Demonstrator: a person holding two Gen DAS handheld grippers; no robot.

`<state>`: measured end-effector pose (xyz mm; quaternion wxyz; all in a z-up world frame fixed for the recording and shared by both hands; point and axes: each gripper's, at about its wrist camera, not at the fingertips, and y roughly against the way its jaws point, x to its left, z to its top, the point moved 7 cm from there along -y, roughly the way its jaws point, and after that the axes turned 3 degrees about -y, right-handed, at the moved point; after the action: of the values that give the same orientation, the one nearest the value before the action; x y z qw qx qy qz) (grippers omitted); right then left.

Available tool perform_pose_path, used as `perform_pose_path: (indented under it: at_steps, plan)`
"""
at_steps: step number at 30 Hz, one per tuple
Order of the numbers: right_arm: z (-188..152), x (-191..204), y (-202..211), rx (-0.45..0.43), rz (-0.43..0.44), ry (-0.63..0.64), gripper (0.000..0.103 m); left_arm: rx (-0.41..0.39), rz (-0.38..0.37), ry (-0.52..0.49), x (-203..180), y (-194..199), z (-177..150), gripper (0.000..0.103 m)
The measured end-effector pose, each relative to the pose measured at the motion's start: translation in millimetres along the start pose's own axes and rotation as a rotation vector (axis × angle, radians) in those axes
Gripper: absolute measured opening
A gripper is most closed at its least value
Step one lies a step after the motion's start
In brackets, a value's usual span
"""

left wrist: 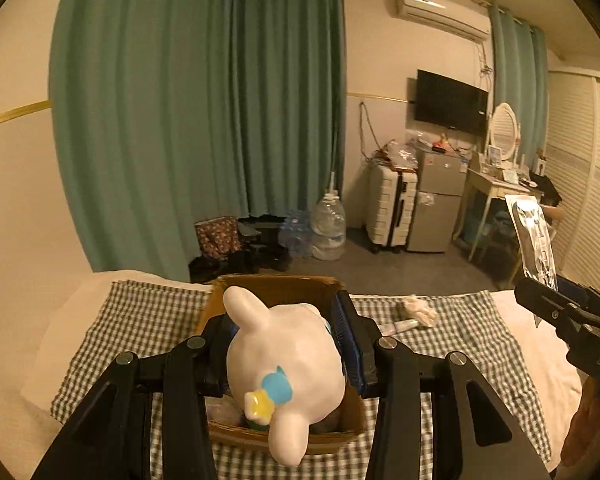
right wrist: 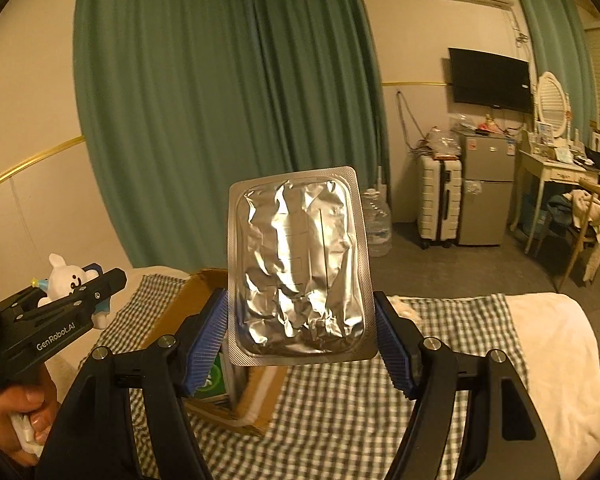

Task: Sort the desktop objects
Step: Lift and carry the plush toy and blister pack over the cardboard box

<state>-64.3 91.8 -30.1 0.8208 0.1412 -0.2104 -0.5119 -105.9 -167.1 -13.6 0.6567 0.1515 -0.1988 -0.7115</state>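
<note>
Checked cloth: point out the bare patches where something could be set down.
Free: checked cloth right of the cardboard box, up to the white bedding; also the strip left of the box. Crowded: the box itself, and the crumpled tissue on the far right.

A bed [left wrist: 540, 360] with a pale cover carries everything. Spread across it lies a green-and-white checked cloth [left wrist: 140, 320], reaching from the left side almost to the right, where the bare cover shows. An open cardboard box [left wrist: 216, 304] stands on the cloth near its middle, with some things inside, too hidden to tell apart. Right of the box, on the cloth near its far edge, lie a crumpled pale wad [left wrist: 416, 310] and a small white tube [left wrist: 400, 326], just beside each other.
</note>
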Motion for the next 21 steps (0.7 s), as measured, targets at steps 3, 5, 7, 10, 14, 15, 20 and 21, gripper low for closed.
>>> perform_pose_path:
  at_steps: [3, 5, 7, 10, 14, 15, 20, 21]
  plan:
    - [-2, 17, -9, 0.008, 0.024, 0.011, 0.070, 0.012, 0.007, 0.007, 14, -4, -4, 0.043]
    - [-4, 28, -16, 0.016, 0.038, 0.020, 0.070, 0.014, 0.023, 0.015, 26, -7, -8, 0.043]
    - [-7, 38, -23, 0.025, 0.050, 0.031, 0.070, 0.021, 0.032, 0.028, 39, -10, -12, 0.043]
    - [-11, 54, -37, 0.047, 0.069, 0.049, 0.070, 0.031, 0.038, 0.043, 53, -13, -20, 0.043]
    - [-21, 72, -52, 0.076, 0.092, 0.072, 0.070, 0.051, 0.042, 0.064, 68, -22, -31, 0.043]
    - [-23, 76, -55, 0.080, 0.096, 0.077, 0.070, 0.055, 0.041, 0.066, 70, -24, -33, 0.043]
    - [-38, 92, -79, 0.115, 0.111, 0.092, 0.070, 0.076, 0.041, 0.062, 76, -39, -44, 0.043]
    - [-42, 93, -84, 0.125, 0.112, 0.094, 0.070, 0.078, 0.041, 0.061, 77, -42, -45, 0.043]
